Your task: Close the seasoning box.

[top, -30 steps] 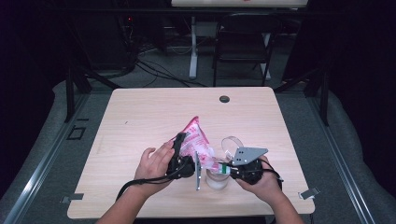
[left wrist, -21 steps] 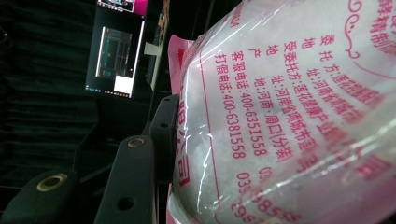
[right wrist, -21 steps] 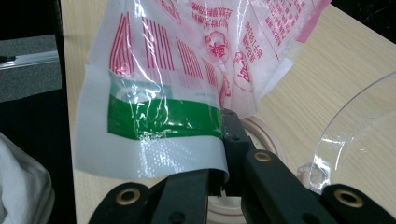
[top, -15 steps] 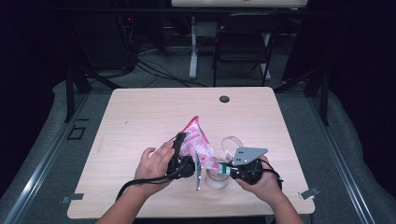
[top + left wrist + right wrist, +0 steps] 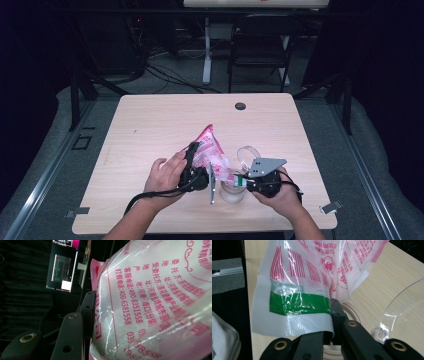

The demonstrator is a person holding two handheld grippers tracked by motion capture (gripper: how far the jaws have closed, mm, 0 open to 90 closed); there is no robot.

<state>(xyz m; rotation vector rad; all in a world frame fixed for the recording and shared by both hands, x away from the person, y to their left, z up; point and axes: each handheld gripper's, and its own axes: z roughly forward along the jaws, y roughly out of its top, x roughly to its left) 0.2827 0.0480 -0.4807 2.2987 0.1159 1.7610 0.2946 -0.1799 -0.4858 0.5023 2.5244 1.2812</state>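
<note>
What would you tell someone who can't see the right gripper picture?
The right gripper pinches the green-striped edge of a pink and clear plastic bag, held above a round container on a wooden table.

Both hands meet low at the near edge: left claw point(image 5: 200, 162) half-closed in a grip, right claw point(image 5: 239, 181) pinched tight.

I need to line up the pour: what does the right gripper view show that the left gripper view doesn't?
Right gripper view alone: the right claw pinching the bag's green-banded edge, a clear lid and a container rim on the table. Left gripper view alone: red print up close, a lit screen behind. Both: the pink-and-white bag.
</note>
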